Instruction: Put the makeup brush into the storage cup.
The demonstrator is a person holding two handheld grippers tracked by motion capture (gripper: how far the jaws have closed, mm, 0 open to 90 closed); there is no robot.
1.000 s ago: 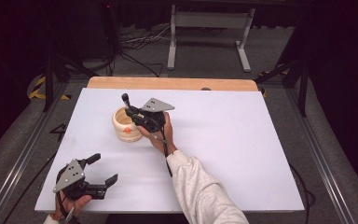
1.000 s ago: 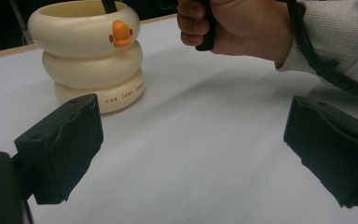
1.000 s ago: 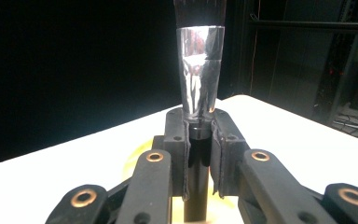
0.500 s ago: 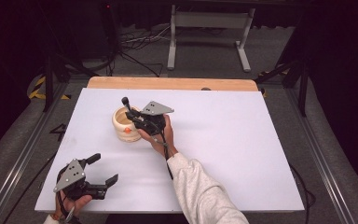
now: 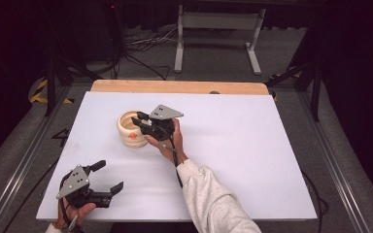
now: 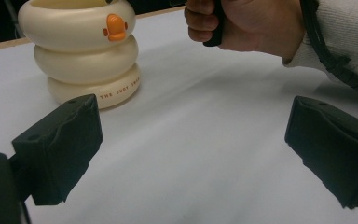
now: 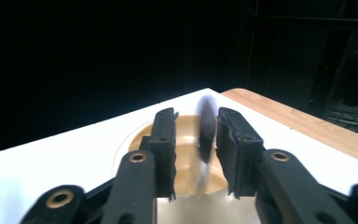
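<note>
A cream holder (image 5: 127,132) made of stacked rings, with an orange duck beak, stands on the white table (image 5: 252,145). My right gripper (image 5: 139,121) hangs over its mouth. Its jaws have just been opening. In the right gripper view a dark slim thing (image 7: 207,123), blurred, hangs between the parted jaws of that gripper (image 7: 196,135), above the holder's hollow (image 7: 186,163). My left gripper (image 5: 109,175) rests at the table's near left corner, open wide with nothing in it. In the left gripper view its jaws (image 6: 196,135) face the holder (image 6: 84,56) and the right hand (image 6: 247,23).
A wooden strip (image 5: 175,87) runs along the table's far edge. Beyond it stand a metal frame (image 5: 218,24) and cables on the floor. Metal rails (image 5: 24,160) flank the table on both sides.
The black stick that stood up out of the right gripper's jaws no longer rises above them. Those jaws have parted. Both hands have kept their places.
</note>
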